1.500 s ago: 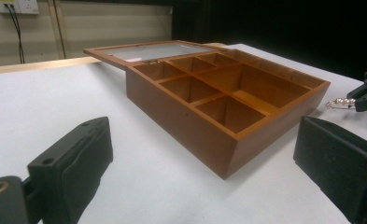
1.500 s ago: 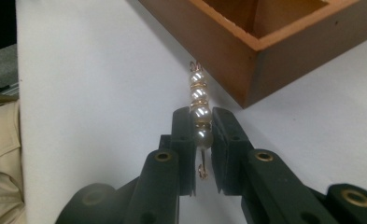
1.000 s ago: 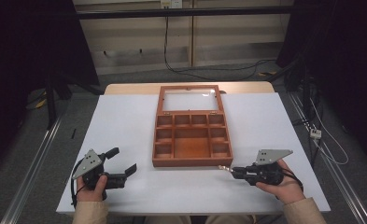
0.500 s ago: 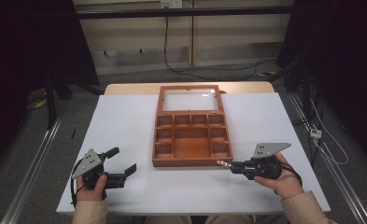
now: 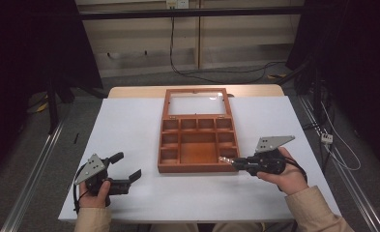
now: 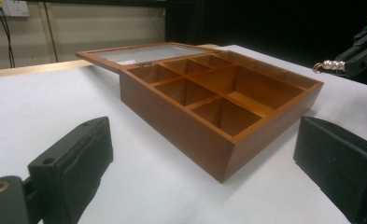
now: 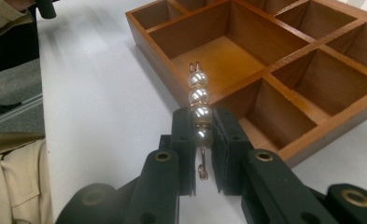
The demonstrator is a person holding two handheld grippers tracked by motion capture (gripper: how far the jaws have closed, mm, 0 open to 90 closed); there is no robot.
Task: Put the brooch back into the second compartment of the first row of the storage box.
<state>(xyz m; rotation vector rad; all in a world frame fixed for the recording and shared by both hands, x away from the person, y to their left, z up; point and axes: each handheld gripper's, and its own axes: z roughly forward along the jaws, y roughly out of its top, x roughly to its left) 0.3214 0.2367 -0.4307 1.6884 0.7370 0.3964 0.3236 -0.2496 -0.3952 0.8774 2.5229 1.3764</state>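
A brown wooden box (image 5: pixel 197 168) with several empty compartments sits mid-table, its glass lid (image 5: pixel 196 103) folded flat behind it. My right gripper (image 5: pixel 237 162) is shut on a short string of pearl beads (image 5: pixel 225 159) with gold hooks, held at the box's front right corner. In the right gripper view the pearl beads (image 7: pixel 199 95) stick out past the gripper (image 7: pixel 202 128), above the box's front wall (image 7: pixel 312 140). My left gripper (image 5: pixel 128 165) rests open on the table at the front left, facing the box (image 6: pixel 181 135), nothing between its jaws.
The white table (image 5: pixel 129 121) has bare room left and right of the box. Metal rails run along the floor on both sides. Cables lie on the floor behind the table. The right gripper (image 6: pixel 363 51) and beads (image 6: pixel 329 65) appear beyond the box in the left gripper view.
My right gripper has carried the pearl beads away from the person and slightly left, up to the box's front right corner. The left gripper has stayed put.
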